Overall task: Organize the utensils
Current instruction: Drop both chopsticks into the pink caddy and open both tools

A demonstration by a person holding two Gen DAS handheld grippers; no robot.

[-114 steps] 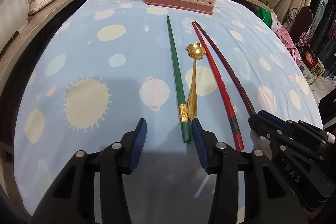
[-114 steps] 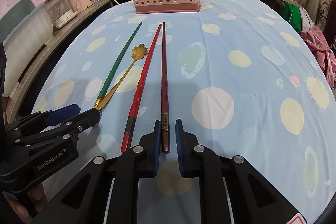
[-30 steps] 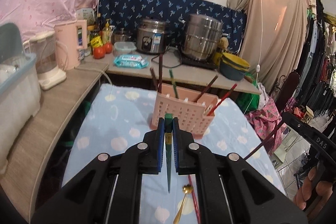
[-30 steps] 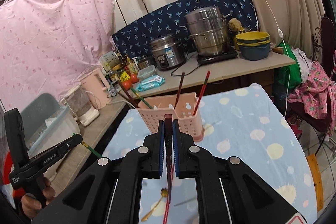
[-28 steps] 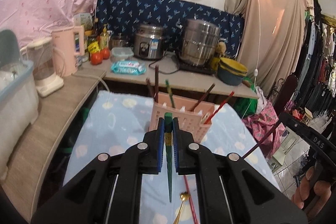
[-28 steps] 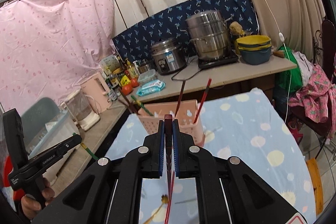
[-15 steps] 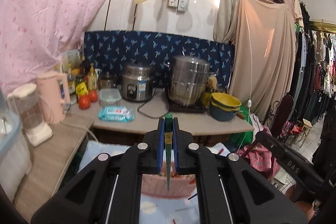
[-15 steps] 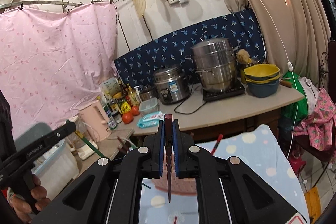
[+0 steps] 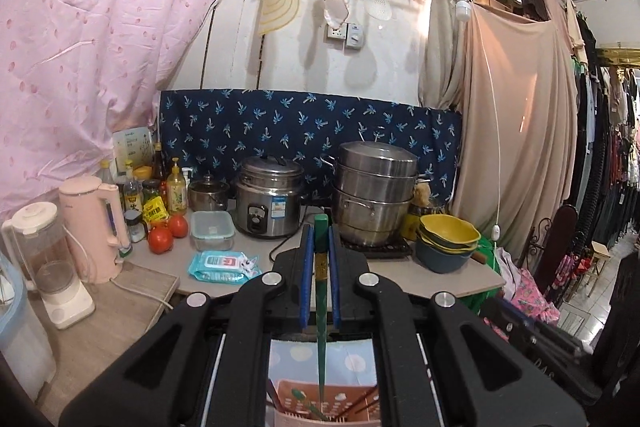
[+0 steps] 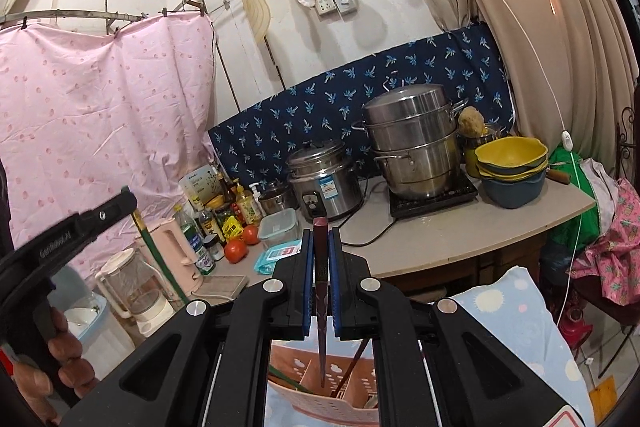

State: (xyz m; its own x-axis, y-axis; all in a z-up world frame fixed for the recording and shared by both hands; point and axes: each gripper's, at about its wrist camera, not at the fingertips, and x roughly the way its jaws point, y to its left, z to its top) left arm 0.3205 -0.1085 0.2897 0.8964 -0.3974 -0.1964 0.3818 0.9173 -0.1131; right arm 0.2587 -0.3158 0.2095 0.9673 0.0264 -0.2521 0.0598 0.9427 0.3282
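My left gripper is shut on a green chopstick, which hangs tip down over the pink perforated utensil basket below it. My right gripper is shut on a dark red chopstick, its tip pointing down into a compartment of the same basket. Several chopsticks stand in the basket. In the right wrist view the left gripper shows at the left with its green chopstick slanting down, held by a person's hand.
A counter behind the table carries a rice cooker, a steel steamer pot, stacked bowls, bottles, tomatoes and a pink kettle. The blue spotted tablecloth shows low right. Clothes hang at the far right.
Both grippers rose and moved forward with their chopsticks; the basket slid from the middle of each view to the bottom edge, under the chopstick tips.
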